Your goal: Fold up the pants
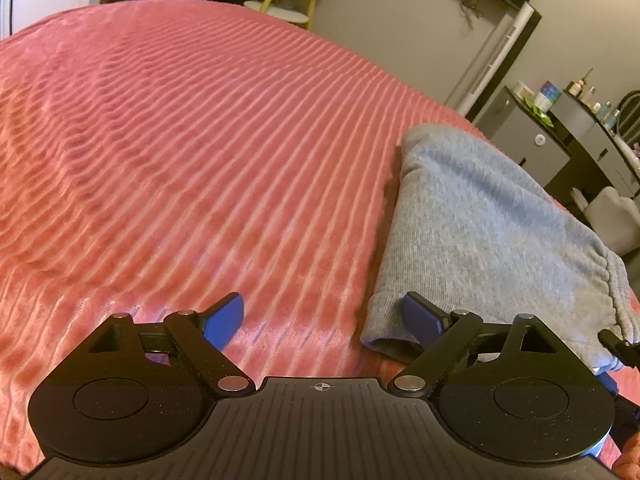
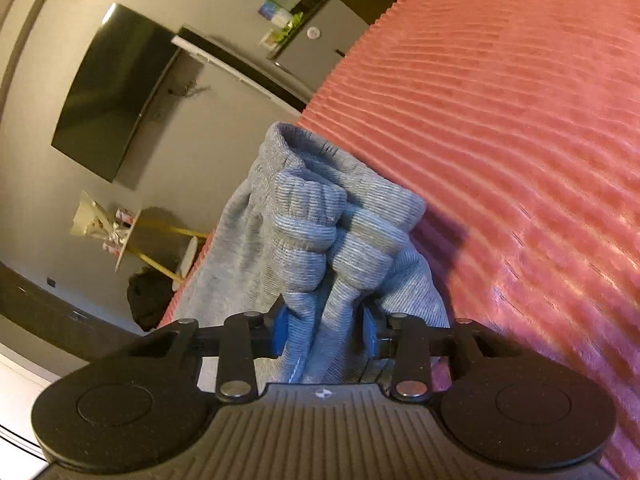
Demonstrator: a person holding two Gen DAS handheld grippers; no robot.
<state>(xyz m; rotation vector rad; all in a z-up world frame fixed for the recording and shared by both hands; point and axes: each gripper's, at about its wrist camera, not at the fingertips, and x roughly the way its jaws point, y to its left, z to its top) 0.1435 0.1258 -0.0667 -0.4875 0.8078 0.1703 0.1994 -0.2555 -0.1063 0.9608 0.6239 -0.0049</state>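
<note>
Grey sweatpants (image 1: 480, 232) lie folded on the pink ribbed bedspread (image 1: 200, 140), at the right of the left wrist view. My left gripper (image 1: 324, 320) is open and empty, low over the bedspread; its right fingertip (image 1: 420, 316) is at the pants' near cuff edge. My right gripper (image 2: 326, 332) is shut on a bunched part of the grey pants (image 2: 320, 232), waistband side, lifted above the bedspread (image 2: 520, 140). The rest of the pants hangs behind the bunch.
The bed edge runs close to the pants on the right. Beyond it stand a dresser with bottles (image 1: 560, 120), a wall TV (image 2: 116, 92) and a gold-legged side table (image 2: 132, 236).
</note>
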